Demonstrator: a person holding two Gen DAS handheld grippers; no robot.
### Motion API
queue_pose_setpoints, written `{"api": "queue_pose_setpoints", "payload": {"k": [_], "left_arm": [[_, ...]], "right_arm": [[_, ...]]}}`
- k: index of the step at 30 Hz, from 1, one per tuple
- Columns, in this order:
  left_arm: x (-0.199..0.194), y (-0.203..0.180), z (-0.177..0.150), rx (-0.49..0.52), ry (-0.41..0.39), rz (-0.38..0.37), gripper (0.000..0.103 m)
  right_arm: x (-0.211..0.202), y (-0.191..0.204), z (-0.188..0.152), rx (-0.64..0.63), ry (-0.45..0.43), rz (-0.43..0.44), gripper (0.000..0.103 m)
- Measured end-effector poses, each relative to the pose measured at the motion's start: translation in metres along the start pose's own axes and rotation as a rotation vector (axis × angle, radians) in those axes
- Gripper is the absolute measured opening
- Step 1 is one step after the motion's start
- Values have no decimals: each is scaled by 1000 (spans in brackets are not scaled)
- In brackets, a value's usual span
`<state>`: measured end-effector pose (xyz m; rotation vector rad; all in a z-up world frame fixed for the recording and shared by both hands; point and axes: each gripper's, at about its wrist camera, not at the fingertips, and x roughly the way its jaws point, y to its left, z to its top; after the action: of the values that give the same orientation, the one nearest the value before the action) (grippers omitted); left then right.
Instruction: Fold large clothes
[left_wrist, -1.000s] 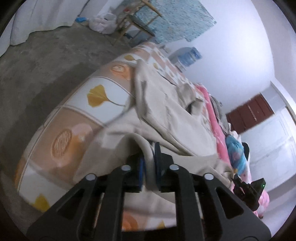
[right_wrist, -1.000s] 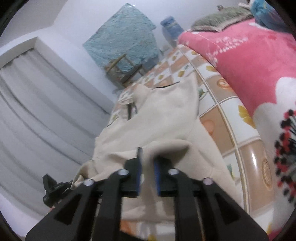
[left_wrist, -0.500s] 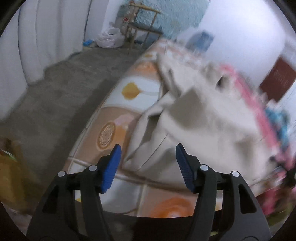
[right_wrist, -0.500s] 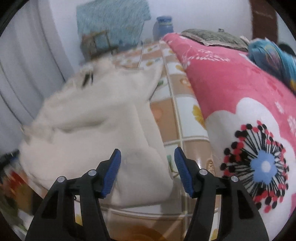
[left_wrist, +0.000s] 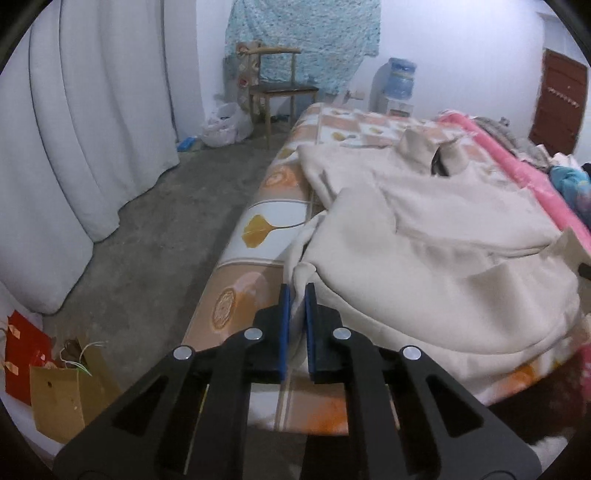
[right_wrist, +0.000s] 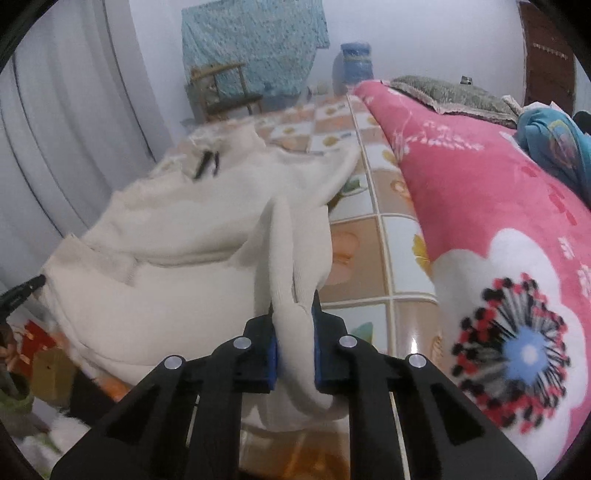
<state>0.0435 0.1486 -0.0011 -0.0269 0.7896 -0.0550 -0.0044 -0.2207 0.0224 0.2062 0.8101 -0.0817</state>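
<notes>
A bed (left_wrist: 258, 229) with a tiled orange-and-white leaf-print cover is carrying a crumpled cream garment (left_wrist: 436, 236) along its near side, while a pink flowered blanket (right_wrist: 480, 206) is lying beside it, farther across.

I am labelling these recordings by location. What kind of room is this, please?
Most likely a bedroom in a home. The cream garment lies on a bed with a tile-patterned sheet and a pink floral blanket. White curtains and a wooden chair stand beyond it.
</notes>
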Motion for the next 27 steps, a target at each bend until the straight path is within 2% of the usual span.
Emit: {"api": "queue_pose_setpoints", "payload": {"k": [2, 4, 6, 8, 9, 12, 14, 15, 16, 18, 20, 21, 23, 25, 27], "left_arm": [[-6, 7, -8, -7, 35, -8, 8], [5, 11, -19, -24, 78, -4, 9], [22, 19, -33, -50, 147, 3, 11], [24, 28, -39, -90, 157, -5, 21], [17, 32, -36, -112, 130, -15, 22], [-14, 33, -24, -98, -20, 1, 22], [-27, 28, -17, -88, -66, -50, 25], [-30, 21, -15, -82, -77, -117, 28], [-32, 12, -14, -73, -75, -174, 36], [-25, -15, -15, -56, -46, -317, 41], [-11, -43, -19, -30, 24, -422, 47], [-1, -62, -22, 2, 68, -449, 47], [14, -94, -29, 80, 109, -458, 47], [21, -115, -35, 156, 126, -402, 47], [23, -132, -41, 248, 93, -340, 46]], "right_arm": [[-4, -4, -5, 20, 21, 12, 14], [1, -12, -18, 56, 62, 21, 17], [17, -22, -31, 80, 135, -4, 29], [18, -28, -35, 104, 146, -24, 36], [12, -29, -33, 114, 133, -13, 38], [-25, -18, -20, 56, 4, -60, 51], [-37, -8, -15, 31, -41, -47, 54], [-39, 0, -12, 17, -49, -21, 55], [-36, 6, -10, 4, -43, -1, 56], [-25, 21, -11, -29, -13, 32, 58], [-4, 38, -15, -60, 44, 56, 58], [7, 45, -18, -67, 72, 50, 58], [24, 58, -24, -82, 115, 47, 58], [38, 68, -26, -101, 135, 37, 58], [51, 77, -31, -141, 172, 11, 57]]}}
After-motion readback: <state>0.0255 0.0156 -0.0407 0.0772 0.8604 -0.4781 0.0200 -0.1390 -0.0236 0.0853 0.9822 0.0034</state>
